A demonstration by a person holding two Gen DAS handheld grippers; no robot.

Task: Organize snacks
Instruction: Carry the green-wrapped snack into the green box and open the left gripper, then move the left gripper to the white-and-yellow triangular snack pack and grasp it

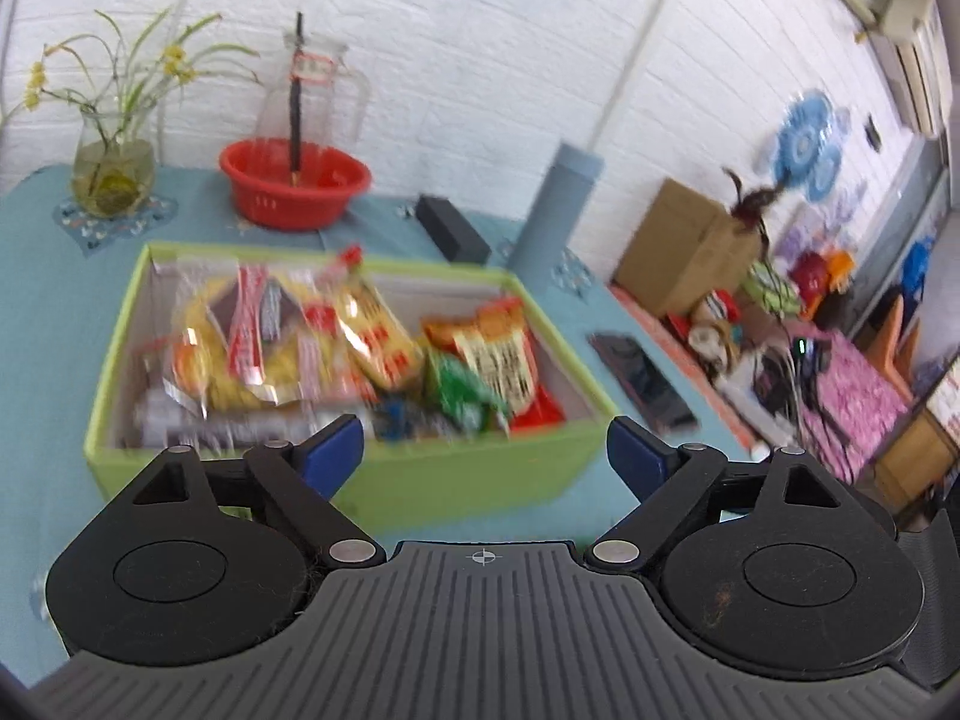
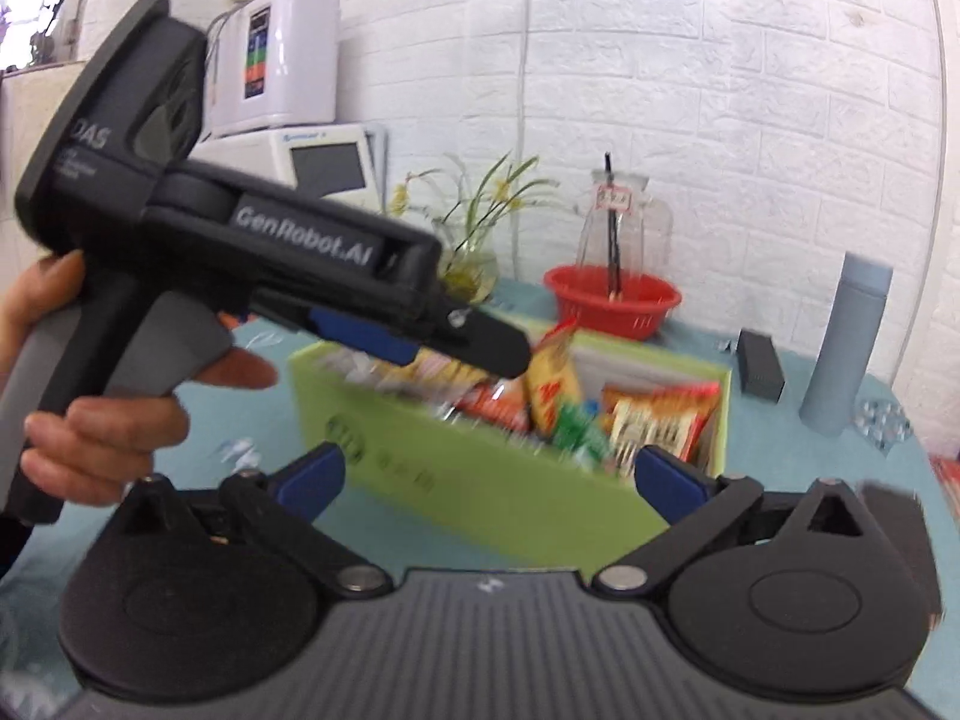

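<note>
Both grippers, left gripper (image 1: 485, 450) and right gripper (image 2: 489, 474), spread wide before green box (image 1: 468, 474).

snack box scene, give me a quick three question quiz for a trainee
1. True or false: the green box already holds several snack packets.
2. Multiple choice: what stands in the red basin? A) a clear glass pitcher B) the grey-blue flask C) the flower vase
3. Short answer: are the left tongs and the right tongs open or shut, and is either holding anything?

Key
1. True: packets fill the box.
2. A: the pitcher stands in the basin; the flask and the vase stand on the blue tablecloth.
3. Both are open and neither holds anything.
</note>
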